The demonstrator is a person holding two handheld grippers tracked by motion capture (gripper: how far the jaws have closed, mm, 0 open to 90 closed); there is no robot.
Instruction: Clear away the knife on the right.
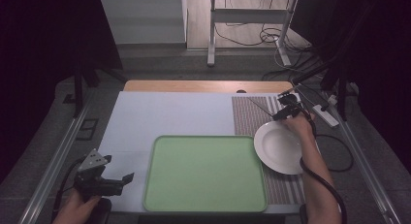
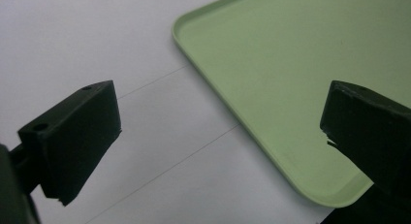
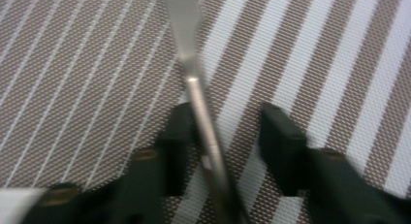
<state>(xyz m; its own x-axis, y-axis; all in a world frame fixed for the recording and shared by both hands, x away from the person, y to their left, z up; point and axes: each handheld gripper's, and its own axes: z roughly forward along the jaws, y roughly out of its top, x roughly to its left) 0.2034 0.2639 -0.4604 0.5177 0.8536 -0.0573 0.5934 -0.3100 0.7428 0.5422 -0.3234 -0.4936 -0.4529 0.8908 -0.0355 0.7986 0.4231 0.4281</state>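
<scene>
A thin metal utensil [image 1: 264, 107] lies slanted on the striped placemat [image 1: 247, 120], just beyond a white plate [image 1: 278, 146]. My right gripper [image 1: 278, 115] is down at the utensil's near end. In the right gripper view the utensil's handle [image 3: 201, 112] runs between the jaws of that gripper [image 3: 227, 115]; it lies against the left jaw, with a clear gap to the right jaw, so the grip is open. My left gripper [image 1: 118, 168] hovers at the table's near left corner, jaws wide apart and empty [image 2: 218, 132], beside the green tray [image 2: 291, 64].
The green tray [image 1: 203, 136] sits at the front centre of the white table cover [image 1: 169, 112]. The plate overlaps the placemat's left edge beside the tray. Cables and table legs [image 1: 211, 40] stand on the floor beyond the far edge.
</scene>
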